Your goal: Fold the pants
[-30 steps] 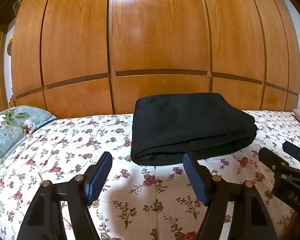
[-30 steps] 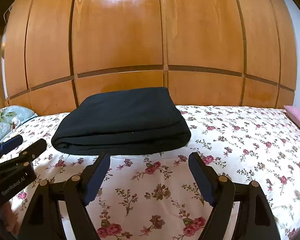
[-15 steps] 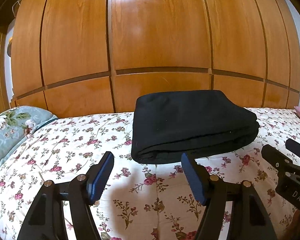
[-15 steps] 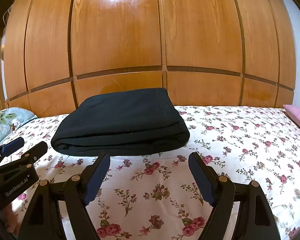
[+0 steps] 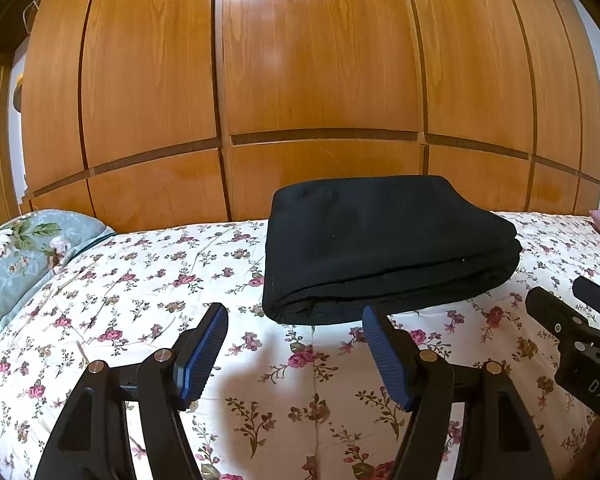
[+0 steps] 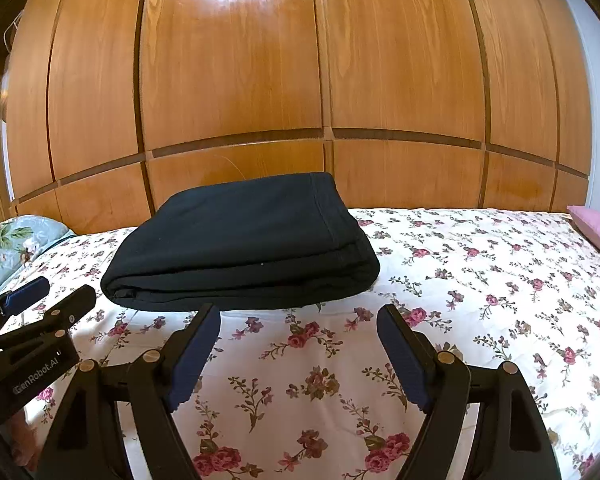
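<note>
Change since a second ago: slight. Pants (image 5: pixel 384 248) a little higher and farther in both views; both grippers drawn back a touch, no contact. Judged meaning: folding finished, withdrawal under way, nothing left to grasp.

Left gripper (image 5: pixel 294 344): jaws spread wide, empty, low at 6 o'clock, short of the bundle's near edge.

Right gripper (image 6: pixel 298 342): jaws likewise apart, empty, at 6 o'clock; seen in the left view at 4 o'clock.

Pants: black, folded into a compact stacked rectangle, several layers visible along the near edge, hem seam on the right side; resting flat on the floral bedspread (image 6: pixel 480 280), centre-frame, before the wooden wardrobe (image 6: pixel 236 80).

Pillow (image 5: pixel 16 248): at 9 o'clock, well apart.
</note>
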Available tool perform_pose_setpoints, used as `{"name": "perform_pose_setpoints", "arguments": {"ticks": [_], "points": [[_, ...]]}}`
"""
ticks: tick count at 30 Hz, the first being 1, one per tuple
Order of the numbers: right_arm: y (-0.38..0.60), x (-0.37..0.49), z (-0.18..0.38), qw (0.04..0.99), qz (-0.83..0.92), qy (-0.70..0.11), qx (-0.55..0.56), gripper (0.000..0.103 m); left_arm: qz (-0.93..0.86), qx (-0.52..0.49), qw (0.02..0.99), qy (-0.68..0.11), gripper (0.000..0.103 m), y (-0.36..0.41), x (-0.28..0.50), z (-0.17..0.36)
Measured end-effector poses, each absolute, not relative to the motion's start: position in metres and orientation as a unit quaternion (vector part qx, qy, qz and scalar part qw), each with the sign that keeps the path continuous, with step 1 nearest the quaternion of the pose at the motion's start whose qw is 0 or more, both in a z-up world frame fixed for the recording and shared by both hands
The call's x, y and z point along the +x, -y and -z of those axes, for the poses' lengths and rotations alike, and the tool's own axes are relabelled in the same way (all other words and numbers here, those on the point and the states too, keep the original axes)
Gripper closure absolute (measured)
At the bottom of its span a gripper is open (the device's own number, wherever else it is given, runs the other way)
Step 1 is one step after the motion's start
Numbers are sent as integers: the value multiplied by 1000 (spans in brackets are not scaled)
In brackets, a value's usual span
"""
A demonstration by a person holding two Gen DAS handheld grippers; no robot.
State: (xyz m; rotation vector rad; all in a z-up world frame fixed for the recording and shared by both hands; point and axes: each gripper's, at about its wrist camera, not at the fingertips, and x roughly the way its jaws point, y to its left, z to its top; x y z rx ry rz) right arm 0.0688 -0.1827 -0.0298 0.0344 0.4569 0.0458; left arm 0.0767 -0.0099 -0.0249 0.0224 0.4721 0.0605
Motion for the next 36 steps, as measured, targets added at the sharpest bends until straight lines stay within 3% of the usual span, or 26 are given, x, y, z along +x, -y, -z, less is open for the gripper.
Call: {"name": "perform_pose_setpoints", "arguments": {"ticks": [36], "points": [[183, 70, 31, 973, -23, -230, 18, 22, -32, 9, 970, -241, 32, 9, 78, 28]]}}
